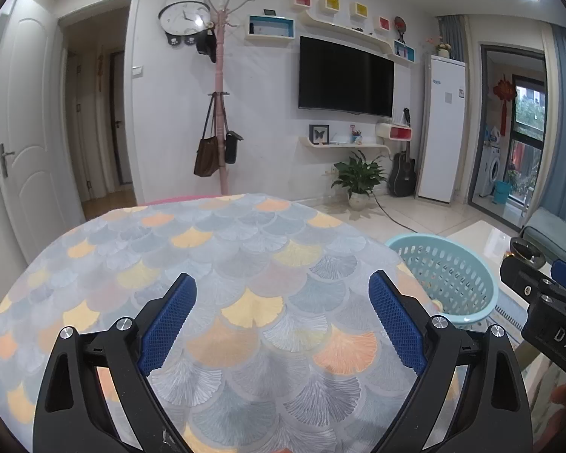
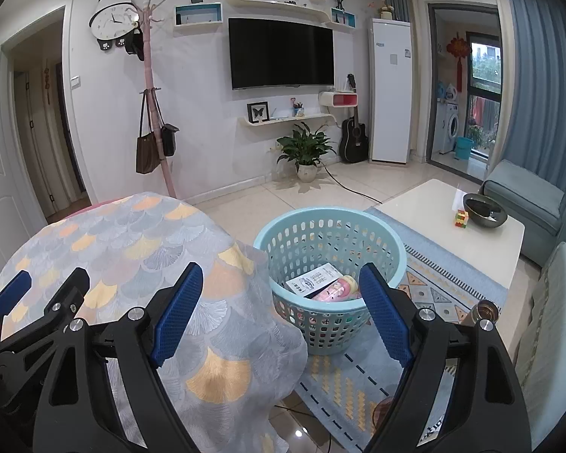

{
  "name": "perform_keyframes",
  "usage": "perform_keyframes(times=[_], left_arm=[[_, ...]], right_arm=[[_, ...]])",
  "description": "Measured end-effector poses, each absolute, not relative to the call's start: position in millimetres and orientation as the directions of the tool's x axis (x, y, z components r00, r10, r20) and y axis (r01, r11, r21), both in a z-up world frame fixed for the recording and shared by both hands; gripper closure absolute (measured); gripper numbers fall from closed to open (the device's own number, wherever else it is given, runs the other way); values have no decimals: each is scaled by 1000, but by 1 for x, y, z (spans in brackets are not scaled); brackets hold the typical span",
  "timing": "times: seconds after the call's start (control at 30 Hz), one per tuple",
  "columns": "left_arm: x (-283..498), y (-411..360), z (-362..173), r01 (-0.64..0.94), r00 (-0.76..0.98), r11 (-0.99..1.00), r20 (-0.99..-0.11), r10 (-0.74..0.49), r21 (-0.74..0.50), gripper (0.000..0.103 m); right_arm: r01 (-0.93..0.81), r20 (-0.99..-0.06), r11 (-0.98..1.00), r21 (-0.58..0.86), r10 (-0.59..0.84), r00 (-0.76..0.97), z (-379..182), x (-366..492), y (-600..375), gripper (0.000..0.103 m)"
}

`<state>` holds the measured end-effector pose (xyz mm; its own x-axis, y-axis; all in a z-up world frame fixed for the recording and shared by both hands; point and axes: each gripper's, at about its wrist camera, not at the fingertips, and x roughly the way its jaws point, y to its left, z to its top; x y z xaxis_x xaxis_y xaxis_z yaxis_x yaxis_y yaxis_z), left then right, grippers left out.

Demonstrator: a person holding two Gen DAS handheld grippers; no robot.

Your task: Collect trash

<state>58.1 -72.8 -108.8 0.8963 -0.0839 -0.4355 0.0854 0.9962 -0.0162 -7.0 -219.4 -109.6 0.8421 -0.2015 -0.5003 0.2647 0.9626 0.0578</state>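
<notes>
A light blue perforated basket [image 2: 332,253] stands on the rug right of the round table; it also shows in the left wrist view [image 1: 449,275]. Inside it lie a white printed leaflet [image 2: 313,278] and a pink bottle [image 2: 337,290]. My right gripper [image 2: 281,283] is open and empty, held above the table's right edge and the basket's near rim. My left gripper [image 1: 283,294] is open and empty over the table with the fan-patterned cloth [image 1: 207,264]. The left gripper also appears at the left of the right wrist view [image 2: 47,287].
A white coffee table [image 2: 452,226] with a dark bowl [image 2: 485,209] and a small coloured cube stands to the right. A teal sofa [image 2: 547,234] lies beyond it. A metal cup [image 2: 486,311] sits at the right. A potted plant [image 2: 305,151] and a coat rack [image 2: 154,113] stand by the wall.
</notes>
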Motion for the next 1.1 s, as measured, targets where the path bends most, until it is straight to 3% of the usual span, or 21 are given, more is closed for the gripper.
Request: perform_keyframes(times=[0.67,0.93,1.1], left_arm=[[55,-70,-101,75,897,997,-435,-71,-10,13],[38,-67,-87,16,914,998,-406,8,54,13],[24,-54,-78,29,909,999,-416,-14,31,7]], right_arm=[[266,-494,963,40,-212,843,-108,-11,-217,22],[264,-481,964,32,-217,849,-97,-21,-212,22],[258,-465,965,32,-215,859,-88,-33,-208,22]])
